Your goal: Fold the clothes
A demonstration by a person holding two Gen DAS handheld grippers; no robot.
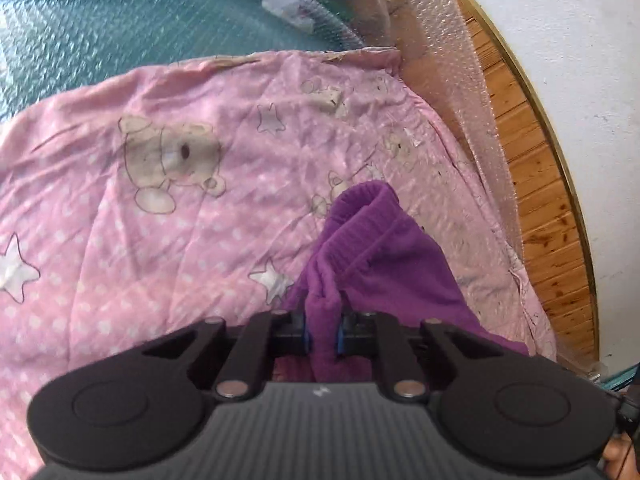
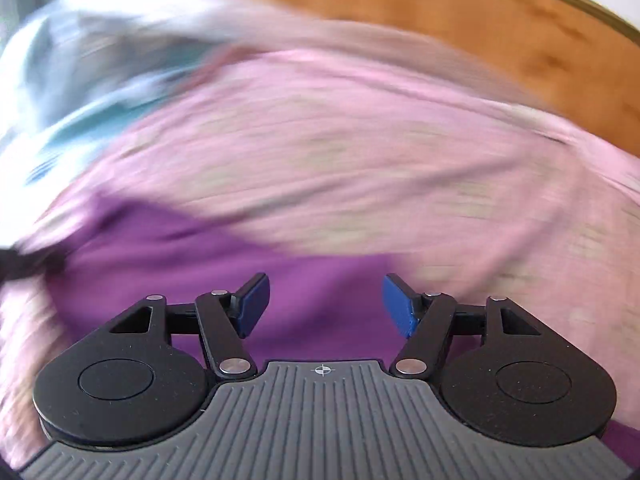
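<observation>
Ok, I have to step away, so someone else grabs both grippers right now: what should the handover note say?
Left gripper: shut on the purple garment, pinching a bunched fold near its elastic waistband, lifted off the pink bedsheet.
Right gripper: open, holding nothing, just above the purple garment; its view is motion-blurred.
Done: garment picked up at one point only; no neat fold visible.
Left: probably grip a second point with the right gripper, spread the garment flat on the sheet, then fold it.
</observation>
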